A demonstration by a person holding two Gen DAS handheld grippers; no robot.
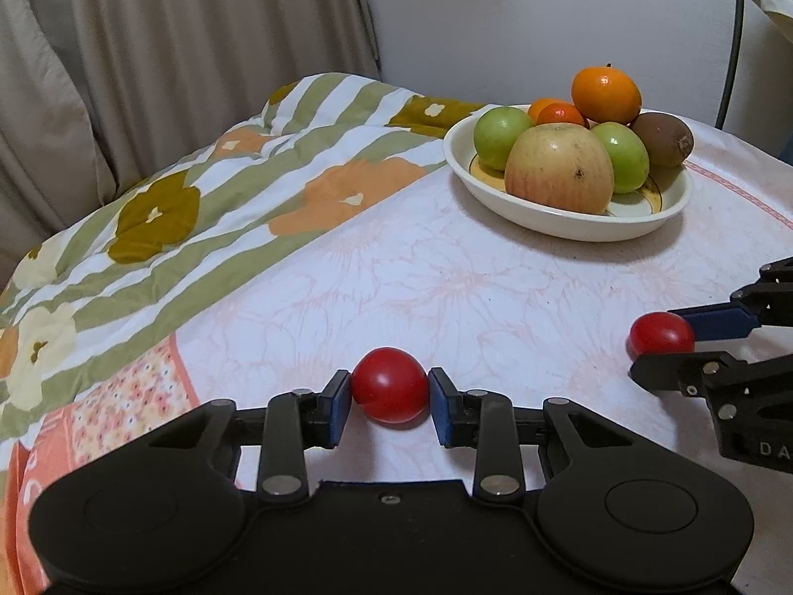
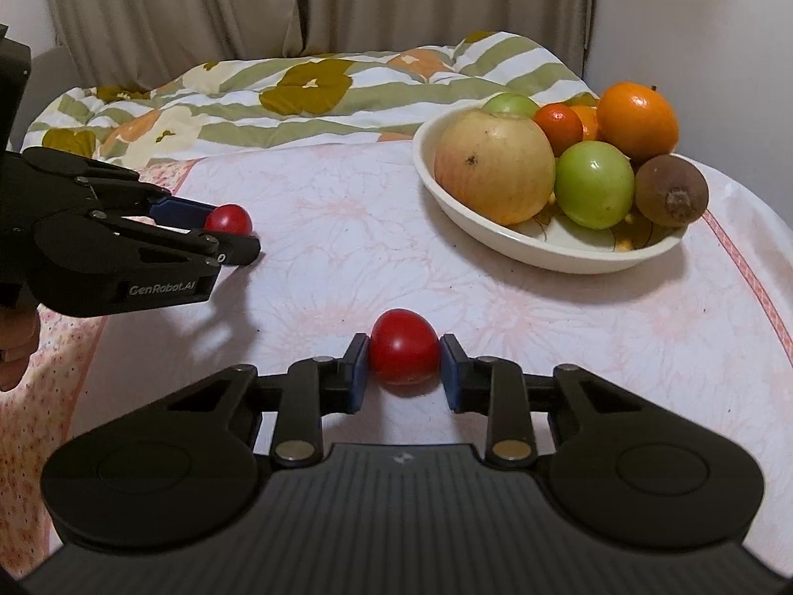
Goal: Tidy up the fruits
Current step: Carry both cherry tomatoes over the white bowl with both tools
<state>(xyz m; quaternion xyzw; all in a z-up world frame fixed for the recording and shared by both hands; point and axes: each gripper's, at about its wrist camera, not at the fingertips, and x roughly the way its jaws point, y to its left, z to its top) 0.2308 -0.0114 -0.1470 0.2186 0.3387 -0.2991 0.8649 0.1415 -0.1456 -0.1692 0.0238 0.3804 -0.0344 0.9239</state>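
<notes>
Two small, glossy red round fruits lie on the pale pink flower-printed tablecloth (image 1: 446,267), each caught in a gripper. The left red fruit (image 1: 390,390) sits between the blue pads (image 1: 340,404) of the black left gripper (image 1: 390,399), which pinch it from both sides while it rests on the cloth. The right red fruit (image 2: 405,353) is pinched the same way by the blue pads (image 2: 358,372) of the black right gripper (image 2: 405,364), its underside also on the cloth. The two grippers stand side by side, near each other but apart; each shows in the other's camera.

Beyond them, toward the far right of the table, stands a shallow cream ceramic bowl (image 1: 570,220) with a yellow pattern inside. It holds a large yellow-pink apple (image 1: 560,168) at the front, two green round fruits (image 1: 500,136), a big orange (image 1: 605,94) on top of the heap, smaller orange citrus fruits (image 1: 560,114) behind the apple, and a brown kiwi (image 1: 661,139) at the bowl's right rim.

Past the tablecloth lies a rumpled quilt (image 1: 208,188) with green and white stripes and orange and olive flowers. Beige curtains (image 1: 173,39) hang behind it beside a white wall (image 1: 495,15).
</notes>
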